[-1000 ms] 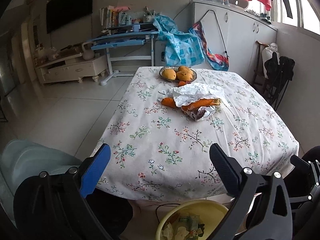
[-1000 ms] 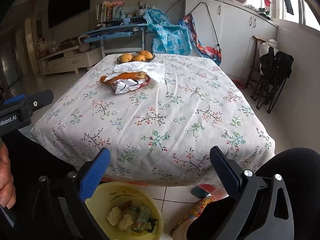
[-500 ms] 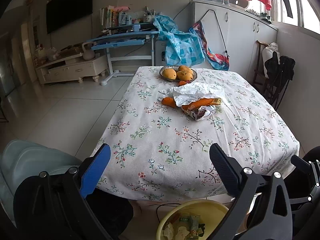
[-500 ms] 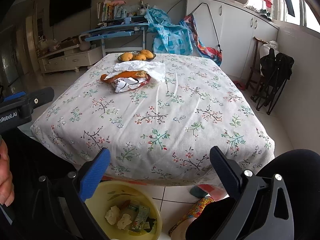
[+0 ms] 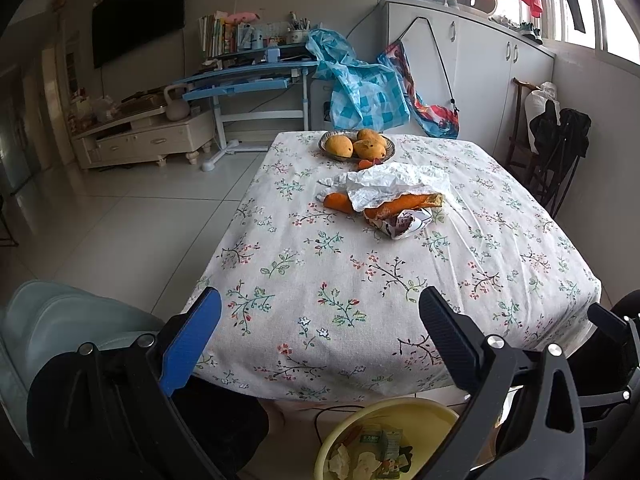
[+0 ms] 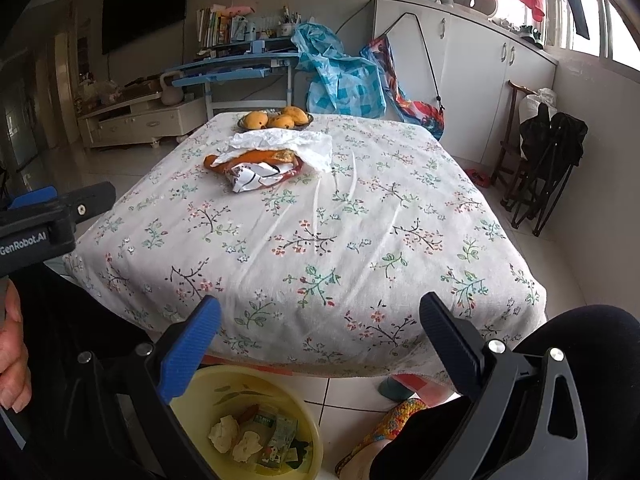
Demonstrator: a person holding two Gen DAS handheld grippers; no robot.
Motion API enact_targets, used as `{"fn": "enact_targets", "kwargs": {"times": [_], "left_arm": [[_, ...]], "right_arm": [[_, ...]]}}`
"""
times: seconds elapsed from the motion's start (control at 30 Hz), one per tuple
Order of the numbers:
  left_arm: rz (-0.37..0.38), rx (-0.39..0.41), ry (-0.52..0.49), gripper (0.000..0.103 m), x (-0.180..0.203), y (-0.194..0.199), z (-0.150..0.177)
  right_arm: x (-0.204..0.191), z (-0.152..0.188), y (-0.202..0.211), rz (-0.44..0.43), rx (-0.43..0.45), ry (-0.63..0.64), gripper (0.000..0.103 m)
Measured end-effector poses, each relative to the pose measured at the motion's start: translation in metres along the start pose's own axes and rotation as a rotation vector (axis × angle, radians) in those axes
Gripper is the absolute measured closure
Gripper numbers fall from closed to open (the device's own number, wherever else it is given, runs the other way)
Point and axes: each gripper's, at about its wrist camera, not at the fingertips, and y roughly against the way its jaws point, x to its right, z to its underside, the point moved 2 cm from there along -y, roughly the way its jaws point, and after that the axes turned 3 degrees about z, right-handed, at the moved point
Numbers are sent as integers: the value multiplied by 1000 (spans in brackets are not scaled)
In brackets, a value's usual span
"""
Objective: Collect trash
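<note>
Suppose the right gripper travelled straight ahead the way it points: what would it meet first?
Probably the near edge of the floral tablecloth; the open right gripper holds nothing, though depth is unclear.

On the worktop [image 5: 320, 280], toward twelve o'clock: wrappers [image 5: 394, 200], with fruit bowl [image 5: 356, 146] directly behind. On the floor at six o'clock, below the near edge: basin [image 6: 240, 384] with scraps [image 6: 256, 432] inside.

Floral white tablecloth [image 5: 360, 272]; yellow bin [image 6: 256, 384]; orange wrapper [image 5: 400, 204].
</note>
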Motion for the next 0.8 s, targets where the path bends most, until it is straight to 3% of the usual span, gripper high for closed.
{"fn": "enact_targets", "kwargs": {"times": [0.27,0.8], "left_arm": [[0,0,-1,7,0,0,0],[-1,1,-1,7,-1,0,0]], "right_arm": [[-14,-3,17,-17,123,91,8],[-19,-4,16,-16,122,115,8]]}}
